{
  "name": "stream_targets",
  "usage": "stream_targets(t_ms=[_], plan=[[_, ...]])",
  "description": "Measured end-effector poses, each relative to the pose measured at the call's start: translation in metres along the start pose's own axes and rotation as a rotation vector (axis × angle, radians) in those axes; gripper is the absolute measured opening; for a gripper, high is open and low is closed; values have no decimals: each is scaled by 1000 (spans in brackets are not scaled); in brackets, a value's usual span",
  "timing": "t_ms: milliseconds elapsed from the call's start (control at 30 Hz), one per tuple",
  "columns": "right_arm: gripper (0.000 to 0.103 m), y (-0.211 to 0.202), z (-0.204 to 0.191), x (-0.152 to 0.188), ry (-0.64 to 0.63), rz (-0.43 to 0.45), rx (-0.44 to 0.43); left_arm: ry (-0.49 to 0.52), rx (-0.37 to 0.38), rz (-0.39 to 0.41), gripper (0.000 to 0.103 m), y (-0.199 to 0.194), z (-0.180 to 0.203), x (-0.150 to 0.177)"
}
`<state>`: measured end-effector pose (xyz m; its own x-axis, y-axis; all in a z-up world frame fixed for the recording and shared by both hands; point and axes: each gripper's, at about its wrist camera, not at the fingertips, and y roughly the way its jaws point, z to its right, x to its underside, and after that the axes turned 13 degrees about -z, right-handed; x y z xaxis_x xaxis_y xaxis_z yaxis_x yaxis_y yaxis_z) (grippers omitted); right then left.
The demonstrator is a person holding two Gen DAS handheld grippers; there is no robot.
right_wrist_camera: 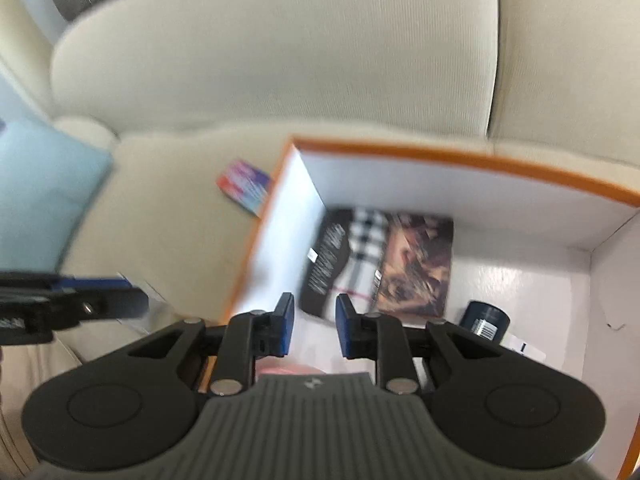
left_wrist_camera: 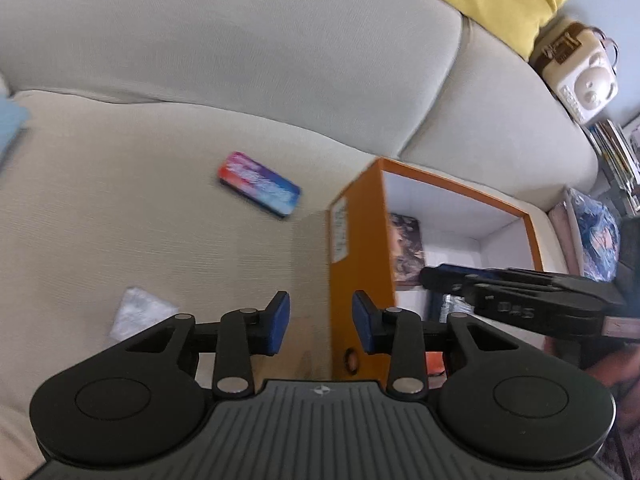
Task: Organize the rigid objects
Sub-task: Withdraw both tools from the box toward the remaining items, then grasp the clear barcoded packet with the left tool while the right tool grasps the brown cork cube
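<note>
Left gripper [left_wrist_camera: 321, 322]: jaws apart, nothing between them, held over the sofa seat [left_wrist_camera: 120, 220] at the outer wall of the orange box [left_wrist_camera: 360, 240]. Red-blue tin [left_wrist_camera: 259, 188] lies ahead-left of its fingers, outside the box. Right gripper [right_wrist_camera: 314, 326]: jaws parted, empty, above the box interior; checked carton [right_wrist_camera: 366, 256] ahead of its fingertips, dark jar [right_wrist_camera: 486, 320] to their right.

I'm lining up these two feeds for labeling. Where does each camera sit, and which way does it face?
Left wrist: on the left gripper, facing the sofa seat beside the orange box; its open fingers show.
Right wrist: on the right gripper, looking down into the box at books; its open fingers show.
Shared: the box, the colorful tin, each other's gripper.
</note>
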<state>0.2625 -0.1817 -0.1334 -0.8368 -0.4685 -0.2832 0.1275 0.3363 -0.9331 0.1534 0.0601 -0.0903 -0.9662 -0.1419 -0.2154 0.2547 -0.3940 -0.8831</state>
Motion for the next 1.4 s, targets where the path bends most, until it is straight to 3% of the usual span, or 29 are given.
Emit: stream_targets(t_ms=[100, 233, 467, 500, 567, 733, 867, 1067, 1233, 1300, 1333, 1400], plan=[[28, -5, -34, -5, 1, 80, -28, -20, -23, 21, 38, -16, -18, 14], [32, 0, -74, 16, -2, 150, -53, -26, -69, 34, 38, -29, -42, 35], [33, 19, -138, 43, -70, 135, 30, 28, -210, 61, 38, -28, -70, 59], [34, 27, -142, 44, -69, 126, 40, 40, -221, 66, 39, -26, -72, 60], [34, 40, -148, 44, -70, 108, 67, 68, -243, 74, 52, -19, -75, 59], [45, 63, -157, 38, -83, 86, 135, 182, -297, 107, 63, 2, -70, 52], [51, 68, -161, 34, -115, 74, 173, 213, -296, 76, 71, 20, -70, 42], [52, 78, -160, 30, -152, 51, 237, 243, -341, 38, 71, 46, -70, 29], [55, 87, -164, 26, -201, 43, 293, 227, -311, 9, 70, 57, -77, 24], [56, 87, -168, 25, -214, 31, 309, 224, -300, -3, 64, 62, -80, 22], [56, 86, -170, 25, -219, 25, 316, 220, -302, -1, 54, 63, -80, 22], [57, 88, -173, 25, -233, 13, 340, 201, -284, 5, 54, 60, -84, 22]])
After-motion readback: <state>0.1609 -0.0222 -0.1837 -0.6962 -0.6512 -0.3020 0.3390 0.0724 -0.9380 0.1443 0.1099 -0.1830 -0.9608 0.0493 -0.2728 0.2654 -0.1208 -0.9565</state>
